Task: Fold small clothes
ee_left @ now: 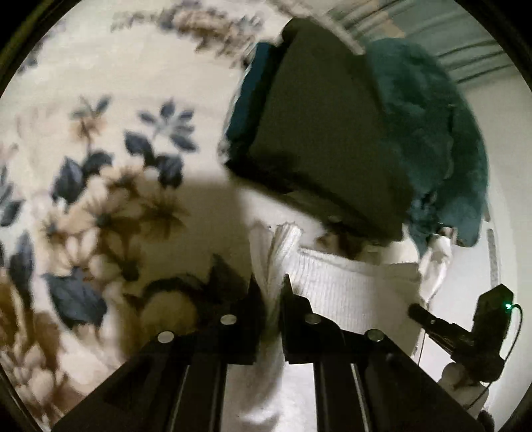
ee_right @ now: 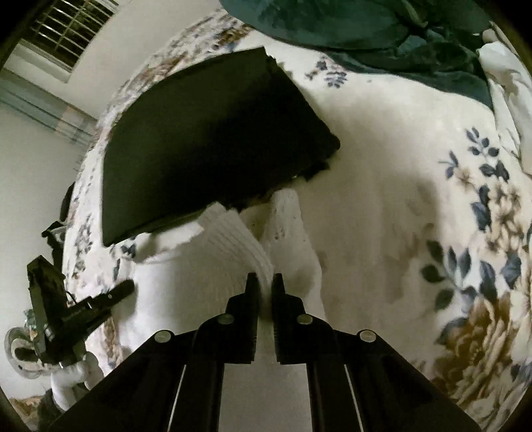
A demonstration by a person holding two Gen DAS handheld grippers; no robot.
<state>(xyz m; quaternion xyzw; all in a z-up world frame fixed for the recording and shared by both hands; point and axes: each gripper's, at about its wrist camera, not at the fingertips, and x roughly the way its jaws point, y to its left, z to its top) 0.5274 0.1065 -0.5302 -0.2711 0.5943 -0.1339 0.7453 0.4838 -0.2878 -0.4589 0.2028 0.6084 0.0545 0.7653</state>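
A small white ribbed garment [ee_left: 349, 285] lies on the floral blanket [ee_left: 99, 166], stretched between both grippers. My left gripper [ee_left: 272, 289] is shut on a bunched edge of it. In the right wrist view my right gripper [ee_right: 264, 282] is shut on another edge of the white garment [ee_right: 232, 239], whose ribbed cloth rises in a fold between the fingers. The right gripper [ee_left: 432, 319] also shows at the lower right of the left wrist view, and the left gripper [ee_right: 109, 295] at the lower left of the right wrist view.
A folded dark garment [ee_right: 206, 139] lies just beyond the white one. A heap of teal clothes [ee_left: 429, 139] with a white piece sits beside it. The floral blanket [ee_right: 449, 232] covers the bed, with a wall and a barred window [ee_right: 66, 30] behind.
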